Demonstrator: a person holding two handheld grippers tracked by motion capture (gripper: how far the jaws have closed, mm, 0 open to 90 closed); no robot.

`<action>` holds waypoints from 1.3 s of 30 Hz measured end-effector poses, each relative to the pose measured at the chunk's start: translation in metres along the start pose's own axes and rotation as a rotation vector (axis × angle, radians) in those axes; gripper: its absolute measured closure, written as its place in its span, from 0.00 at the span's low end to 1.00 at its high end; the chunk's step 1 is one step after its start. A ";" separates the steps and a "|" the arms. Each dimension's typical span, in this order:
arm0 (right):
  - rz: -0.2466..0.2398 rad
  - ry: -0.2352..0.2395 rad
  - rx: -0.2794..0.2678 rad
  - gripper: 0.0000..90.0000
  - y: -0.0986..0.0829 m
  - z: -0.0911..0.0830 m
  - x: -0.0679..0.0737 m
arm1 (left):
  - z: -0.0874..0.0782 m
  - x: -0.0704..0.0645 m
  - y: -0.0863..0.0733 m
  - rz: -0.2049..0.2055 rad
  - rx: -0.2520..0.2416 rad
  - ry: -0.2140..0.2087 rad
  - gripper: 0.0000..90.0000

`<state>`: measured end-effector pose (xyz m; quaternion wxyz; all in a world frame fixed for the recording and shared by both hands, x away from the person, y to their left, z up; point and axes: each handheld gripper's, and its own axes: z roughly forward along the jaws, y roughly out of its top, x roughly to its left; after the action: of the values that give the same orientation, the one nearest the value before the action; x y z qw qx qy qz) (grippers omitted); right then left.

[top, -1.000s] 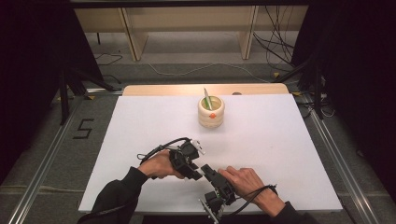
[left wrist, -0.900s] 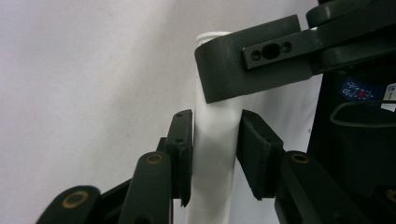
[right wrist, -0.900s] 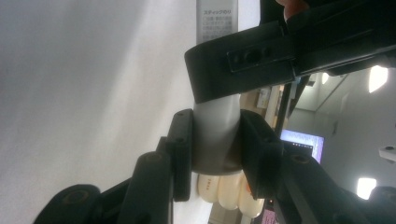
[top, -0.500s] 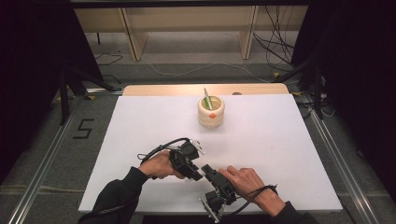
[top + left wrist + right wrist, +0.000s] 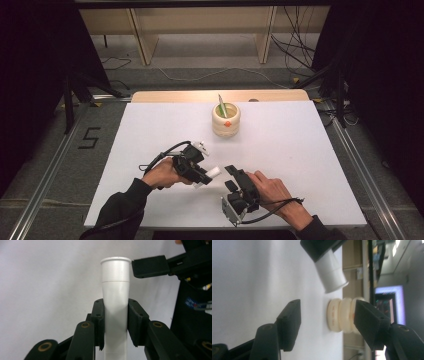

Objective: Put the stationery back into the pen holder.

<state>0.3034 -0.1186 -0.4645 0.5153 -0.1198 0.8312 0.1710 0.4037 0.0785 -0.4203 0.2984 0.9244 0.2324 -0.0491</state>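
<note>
- while the person's hands are resting low over the white tabletop (image 5: 310, 150), the left gripper (image 5: 202, 176) is clamping a white tube (image 5: 116, 297) between its jaws, the capped end sticking out past them.
- the right gripper (image 5: 325, 323) is holding its jaws wide apart with nothing between them, just beside the tube's tip.
- a cream ridged holder (image 5: 226, 120) is standing well apart at the far side, carrying what is probably a green pen (image 5: 221, 106).
</note>
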 end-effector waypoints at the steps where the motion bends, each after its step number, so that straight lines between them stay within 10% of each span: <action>1: 0.040 0.008 0.004 0.44 -0.002 0.001 -0.001 | -0.001 0.001 0.000 -0.011 -0.017 0.004 0.77; 15: 0.913 0.242 -0.070 0.37 -0.056 -0.008 -0.041 | -0.015 0.016 -0.001 -0.163 -0.346 0.193 0.77; 23: 1.274 0.353 -0.164 0.36 -0.085 -0.021 -0.048 | -0.021 0.025 0.007 -0.226 -0.454 0.248 0.77; 39: 1.407 0.361 -0.175 0.33 -0.103 -0.045 -0.036 | -0.026 0.050 0.052 -0.267 -0.556 0.313 0.77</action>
<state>0.3210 -0.2302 -0.4301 0.1272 0.3754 0.7668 0.5049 0.4710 0.0765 -0.3834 0.4907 0.7655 0.3986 0.1200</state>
